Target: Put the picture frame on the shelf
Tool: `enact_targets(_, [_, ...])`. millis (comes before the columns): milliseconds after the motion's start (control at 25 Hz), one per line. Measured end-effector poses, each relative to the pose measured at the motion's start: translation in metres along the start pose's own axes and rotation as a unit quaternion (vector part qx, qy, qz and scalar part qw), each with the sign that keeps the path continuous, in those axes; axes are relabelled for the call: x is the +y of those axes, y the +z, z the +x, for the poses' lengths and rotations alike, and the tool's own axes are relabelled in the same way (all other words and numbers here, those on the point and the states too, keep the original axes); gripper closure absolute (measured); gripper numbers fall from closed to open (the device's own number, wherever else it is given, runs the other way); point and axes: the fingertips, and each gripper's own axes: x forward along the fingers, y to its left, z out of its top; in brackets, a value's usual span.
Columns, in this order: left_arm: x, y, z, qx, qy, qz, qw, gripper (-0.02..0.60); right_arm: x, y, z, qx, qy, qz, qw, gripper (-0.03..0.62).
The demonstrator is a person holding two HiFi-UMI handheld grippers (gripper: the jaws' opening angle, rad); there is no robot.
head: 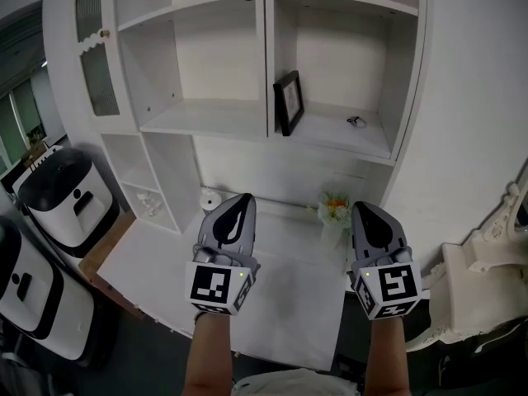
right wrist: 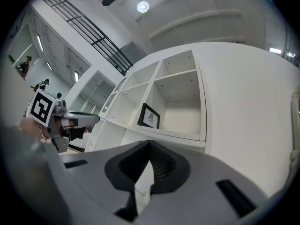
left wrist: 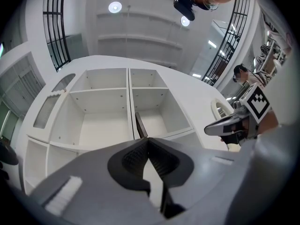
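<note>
The black-rimmed rectangular picture frame (head: pixel 288 102) is set on the white wooden shelf (head: pixel 334 137).
It is stood upright against the left wall of the right-hand compartment. The left gripper (head: pixel 240 202) and the right gripper (head: pixel 364 211) are held side by side below it, well apart from it, each with jaws pressed together on nothing.

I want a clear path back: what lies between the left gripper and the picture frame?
Nothing loose. The head view shows only bare white desk and the shelf front edge between the left gripper and the picture frame.
</note>
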Motion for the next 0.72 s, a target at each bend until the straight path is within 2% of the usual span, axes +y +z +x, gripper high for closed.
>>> enact_targets(480, [-0.002, 0.003, 0.005, 0.015, -0.008, 0.018, 0.9997, 0.571, 0.006, 0.003, 0.004, 0.0, 0.009, -0.01, 1.0, 0.585])
enact_targets(720, [-0.003, 0.001, 0.011, 0.036, -0.01, 0.043, 0.9984, 0.571, 0.001, 0.009, 0.007, -0.002, 0.009, -0.017, 1.0, 0.585])
